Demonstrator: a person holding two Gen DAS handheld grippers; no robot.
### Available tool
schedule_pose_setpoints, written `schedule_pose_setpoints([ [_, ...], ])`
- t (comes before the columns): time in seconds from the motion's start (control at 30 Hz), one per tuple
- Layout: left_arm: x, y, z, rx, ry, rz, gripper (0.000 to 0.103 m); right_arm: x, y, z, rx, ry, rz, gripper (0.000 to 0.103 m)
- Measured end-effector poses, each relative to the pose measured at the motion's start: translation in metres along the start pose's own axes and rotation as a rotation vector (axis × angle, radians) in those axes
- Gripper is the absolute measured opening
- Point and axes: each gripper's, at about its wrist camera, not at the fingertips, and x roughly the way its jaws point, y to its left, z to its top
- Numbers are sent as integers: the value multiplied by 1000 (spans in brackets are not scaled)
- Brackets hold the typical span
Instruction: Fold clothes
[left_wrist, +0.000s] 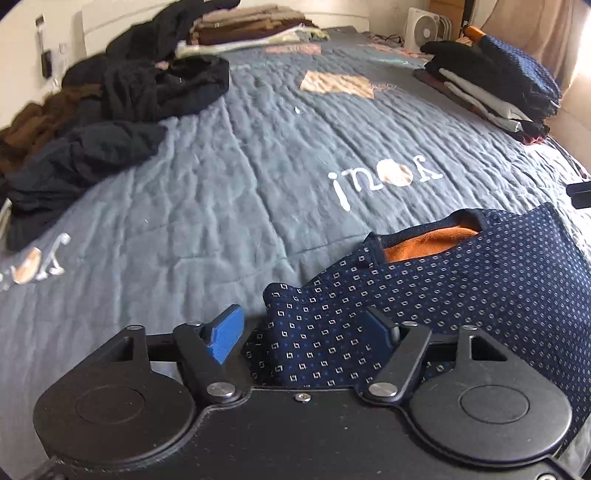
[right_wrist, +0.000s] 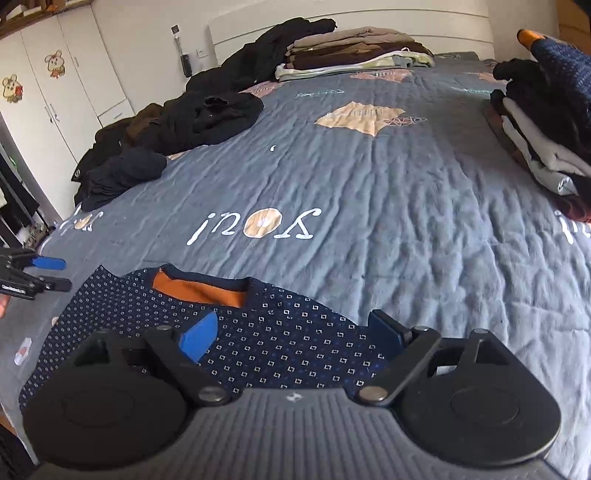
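A navy sweater (left_wrist: 461, 288) with a small square print and an orange inner collar (left_wrist: 428, 245) lies flat at the near edge of the grey-blue quilt (left_wrist: 240, 166). My left gripper (left_wrist: 303, 332) straddles a raised corner of it. The cloth lies against the right pad, and the left pad (left_wrist: 225, 338) stands just clear. In the right wrist view the sweater (right_wrist: 147, 306) spreads under my right gripper (right_wrist: 291, 332), whose jaws stand wide apart over its shoulder, gripping nothing. The left gripper (right_wrist: 51, 273) shows at that view's left edge.
Unfolded dark and brown clothes (left_wrist: 129, 92) are heaped along the bed's left side. A folded stack (left_wrist: 251, 26) sits by the headboard and another (left_wrist: 491, 85) on the right edge. A white fan (left_wrist: 424, 29) stands behind. White wardrobes (right_wrist: 55, 92) line the left wall.
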Motion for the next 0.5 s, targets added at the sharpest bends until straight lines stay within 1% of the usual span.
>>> schedule_pose_setpoints([
  [0.13, 17, 5, 7, 11, 26, 6, 64, 2, -4, 1, 18, -9, 6, 88],
  [0.27, 31, 9, 14, -4, 50, -26, 64, 2, -7, 4, 38, -24, 23, 88],
  [0.33, 39, 9, 16, -4, 83, -42, 64, 2, -8, 5, 50, -28, 28, 88],
  [0.37, 44, 9, 16, -9, 106, -61, 62, 2, -8, 5, 54, -29, 30, 88],
  [0.4, 48, 10, 15, -16, 123, -74, 55, 3, -9, 5, 58, -30, 32, 88],
  [0.43, 49, 11, 14, -21, 124, -79, 50, 3, -10, 6, 61, -31, 34, 88],
  [0.5, 50, 12, 12, -29, 119, -88, 7, 4, -10, 5, 62, -32, 31, 88],
])
